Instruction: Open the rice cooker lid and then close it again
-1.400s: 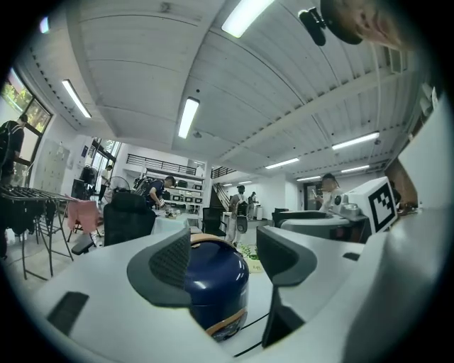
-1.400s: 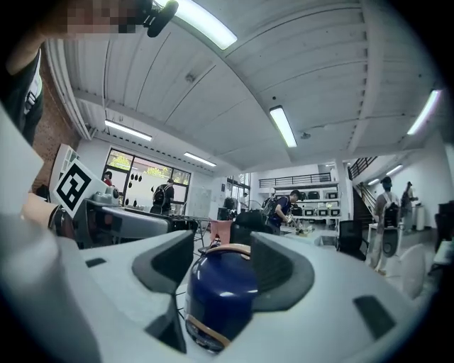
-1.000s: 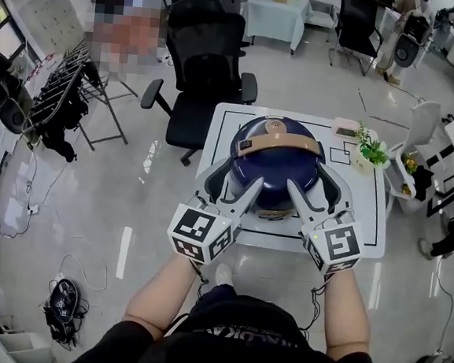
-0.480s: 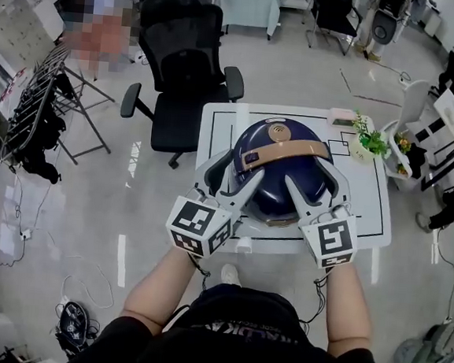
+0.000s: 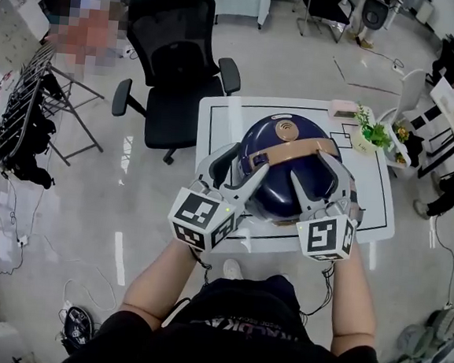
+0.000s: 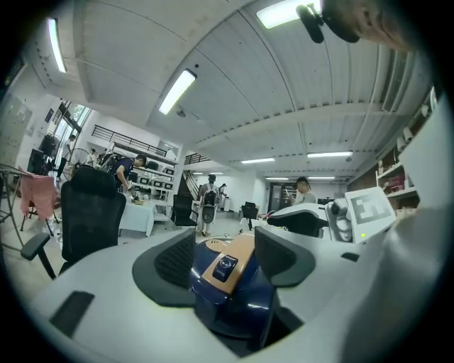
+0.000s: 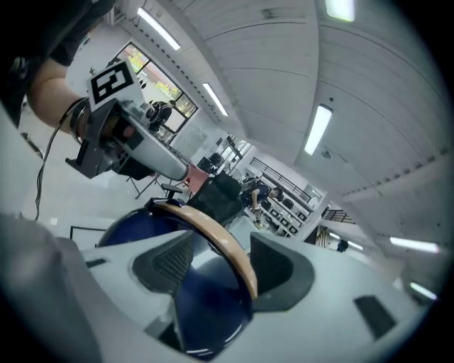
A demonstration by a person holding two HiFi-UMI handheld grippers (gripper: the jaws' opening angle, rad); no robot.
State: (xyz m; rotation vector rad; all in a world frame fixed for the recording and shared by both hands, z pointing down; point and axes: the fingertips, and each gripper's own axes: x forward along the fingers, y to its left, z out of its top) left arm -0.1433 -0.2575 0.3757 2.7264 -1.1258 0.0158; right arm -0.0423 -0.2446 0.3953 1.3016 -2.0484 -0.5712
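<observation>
A navy blue rice cooker (image 5: pixel 278 185) with a tan handle (image 5: pixel 293 152) across its closed lid stands on the white table (image 5: pixel 217 113). My left gripper (image 5: pixel 246 161) straddles the handle's left end. Its jaws have just been closing a little, and the handle end (image 6: pixel 237 255) with its dark button (image 6: pixel 225 266) sits between the wide pads; I see no firm press. My right gripper (image 5: pixel 319 167) straddles the cooker's right side. In the right gripper view the handle (image 7: pixel 220 244) arcs through the wide gap of that gripper (image 7: pixel 213 266) over the blue dome (image 7: pixel 135 227).
A black office chair (image 5: pixel 172 45) stands just behind the table's left end. A small potted plant (image 5: pixel 371 136) and a pink box (image 5: pixel 342 108) sit at the table's far right. A metal rack (image 5: pixel 29 96) stands at the left.
Both grippers have slid forward from the cooker's front onto its two sides, up to the handle's ends. The right gripper has rolled, its marker cube now facing up.
</observation>
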